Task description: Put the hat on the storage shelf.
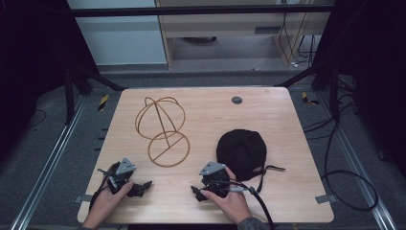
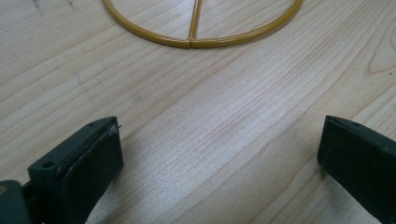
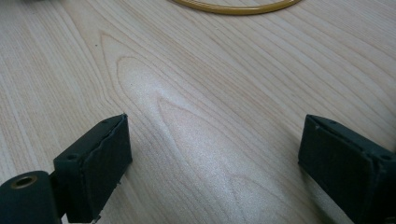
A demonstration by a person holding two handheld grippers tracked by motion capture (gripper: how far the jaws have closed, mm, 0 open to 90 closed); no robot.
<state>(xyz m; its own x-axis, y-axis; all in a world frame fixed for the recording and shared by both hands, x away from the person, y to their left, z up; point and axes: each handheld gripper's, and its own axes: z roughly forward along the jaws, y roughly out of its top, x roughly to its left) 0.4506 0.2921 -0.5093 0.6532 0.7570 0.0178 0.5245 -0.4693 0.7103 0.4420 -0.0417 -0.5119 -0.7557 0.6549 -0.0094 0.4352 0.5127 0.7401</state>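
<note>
A black cap (image 1: 241,151) lies on the right half of the worktop (image 1: 287,191), just beyond the right gripper (image 1: 197,192) and nearer the front edge than the back. It is soft, dull cloth, rounded like a dome. A thin strap trails off its front right side toward the right edge; which way its peak points cannot be told.

Left of the cap, around the middle of the worktop, stands a hat stand (image 1: 162,128) of thin yellow-brown wire: a flat ring base crossed by one straight bar, with a stem rising toward the back left to a globe of curved hoops. The base ring (image 2: 201,39) looks glossy and smooth against the pale, streaky wood grain.

The left gripper (image 1: 139,189) rests near the front left corner, the right gripper near the middle of the front edge, each held in a hand. Both sets of black, matte-padded fingers (image 2: 93,158) (image 3: 100,161) are spread wide with only bare wood between them, grasping nothing.
</note>
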